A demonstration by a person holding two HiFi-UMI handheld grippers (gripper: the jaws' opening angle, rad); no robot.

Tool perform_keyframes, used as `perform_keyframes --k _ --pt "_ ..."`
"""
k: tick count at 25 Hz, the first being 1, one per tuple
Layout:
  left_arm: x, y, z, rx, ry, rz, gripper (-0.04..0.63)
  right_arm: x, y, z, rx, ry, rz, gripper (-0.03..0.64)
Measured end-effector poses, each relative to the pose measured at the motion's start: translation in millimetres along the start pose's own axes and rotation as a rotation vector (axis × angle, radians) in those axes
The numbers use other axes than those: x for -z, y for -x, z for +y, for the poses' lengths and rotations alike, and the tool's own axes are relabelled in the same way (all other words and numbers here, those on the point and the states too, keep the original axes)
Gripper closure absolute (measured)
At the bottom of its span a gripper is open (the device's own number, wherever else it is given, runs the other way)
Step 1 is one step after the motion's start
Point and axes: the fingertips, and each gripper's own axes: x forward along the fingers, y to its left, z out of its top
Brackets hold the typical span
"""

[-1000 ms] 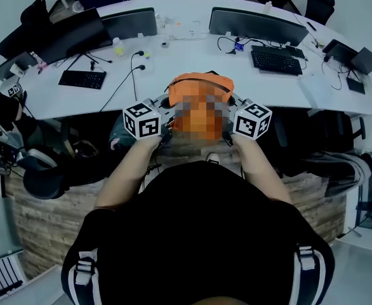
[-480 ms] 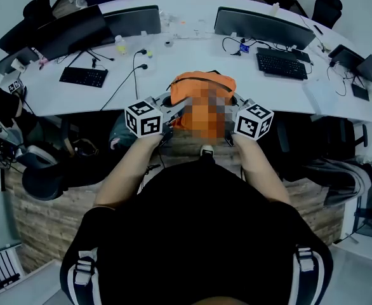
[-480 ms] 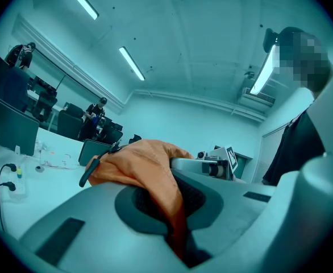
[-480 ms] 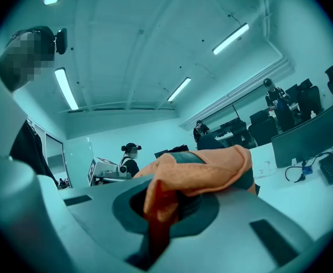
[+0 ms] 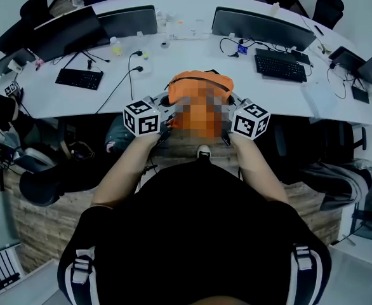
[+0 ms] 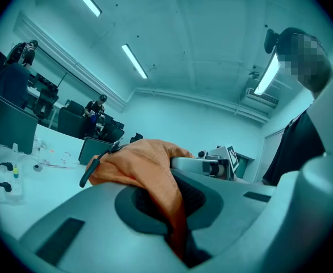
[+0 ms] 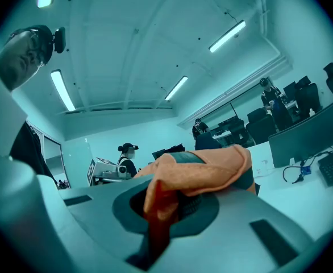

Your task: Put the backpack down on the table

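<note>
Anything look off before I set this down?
Nothing stands out. The orange fabric backpack hangs bunched between the left gripper and right gripper, both shut on its cloth, at the curved white table's edge.

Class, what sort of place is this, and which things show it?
Most likely a shared office or lab: a long curved white table carries several monitors and keyboards, with office chairs behind it.

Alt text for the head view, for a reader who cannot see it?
A person holds an orange backpack between the left gripper and the right gripper, both shut on its fabric, at the near edge of a long curved white table. Monitors and keyboards stand on it.
</note>
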Motion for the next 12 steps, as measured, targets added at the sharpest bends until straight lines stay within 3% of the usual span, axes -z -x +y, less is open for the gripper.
perform_keyframes --k 12 --pt "6 -27 28 -0.019 0.015 0.024 0.557 3 -6 -39 -0.002 -0.023 0.008 0.589"
